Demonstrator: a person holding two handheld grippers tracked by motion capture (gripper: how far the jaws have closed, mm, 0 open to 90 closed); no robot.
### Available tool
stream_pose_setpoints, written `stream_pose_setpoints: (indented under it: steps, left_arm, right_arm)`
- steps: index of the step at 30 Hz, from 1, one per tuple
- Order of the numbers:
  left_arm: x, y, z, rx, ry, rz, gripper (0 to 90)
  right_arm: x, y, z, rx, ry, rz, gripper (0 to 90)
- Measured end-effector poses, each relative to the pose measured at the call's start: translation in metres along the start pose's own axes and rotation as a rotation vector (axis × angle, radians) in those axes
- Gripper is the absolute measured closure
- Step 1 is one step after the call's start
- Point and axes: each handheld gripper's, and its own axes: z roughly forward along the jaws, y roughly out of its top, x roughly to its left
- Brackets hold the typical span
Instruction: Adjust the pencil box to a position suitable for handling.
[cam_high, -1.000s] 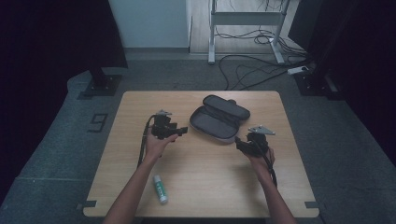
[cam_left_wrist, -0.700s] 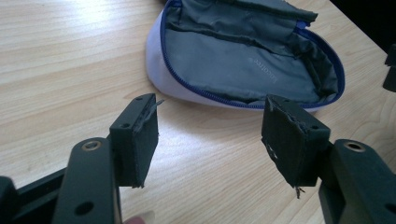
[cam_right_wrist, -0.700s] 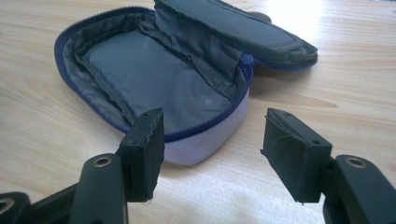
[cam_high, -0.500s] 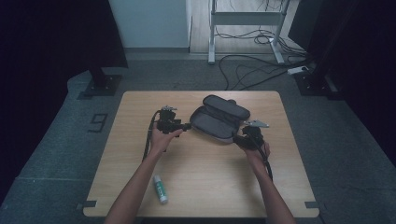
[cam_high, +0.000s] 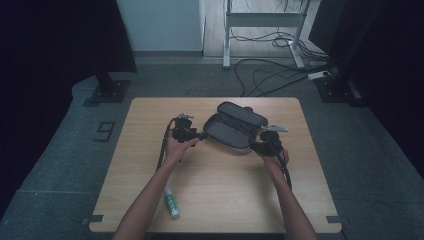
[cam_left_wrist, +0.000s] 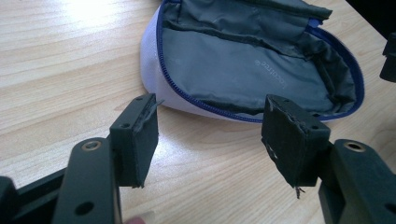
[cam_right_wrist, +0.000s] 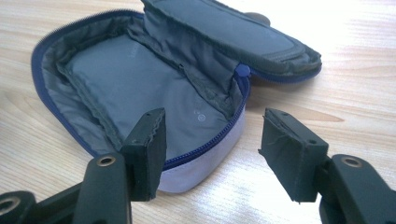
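Over the last second both hands have drawn in from either side of the table (cam_high: 150, 200) toward the open zip pouch (cam_high: 235, 131), which has stayed where it lay in the middle of the far half. In the high view the left gripper (cam_high: 196, 135) now sits just beside the pouch's left end and the right gripper (cam_high: 260, 146) just beside its near right corner. My reading is that the 2 grippers are lining up to take hold of the pouch, 1 at each end, perhaps to steady it or to close its lid; no grip has been made yet.

In the left gripper view the left gripper (cam_left_wrist: 210, 128) stands well open, the pouch's white side wall and blue zip (cam_left_wrist: 205, 100) just ahead of the pads, nothing between them. In the right gripper view the right gripper (cam_right_wrist: 212, 149) is partly open, 1 pad just in front of the pouch's rim (cam_right_wrist: 201, 154), apart from it as far as I can tell, holding nothing.

Well behind the left gripper, near the table's front edge, lies a small green-and-white tube (cam_high: 172, 202).
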Motion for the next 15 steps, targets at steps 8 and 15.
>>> stream_pose_setpoints:
  steps: [8,15]
  left_arm:
    - [0.0068,0.0006,0.0074,-0.011,0.009,-0.017,37.4]
    - [0.0084,0.0091,0.0088,-0.003,0.015,-0.012,36.9]
  right_arm:
    - [-0.0054,-0.0008,0.0062,0.003,0.005,0.012,41.8]
    - [-0.0078,-0.0018,0.0094,0.012,0.009,0.006,41.6]
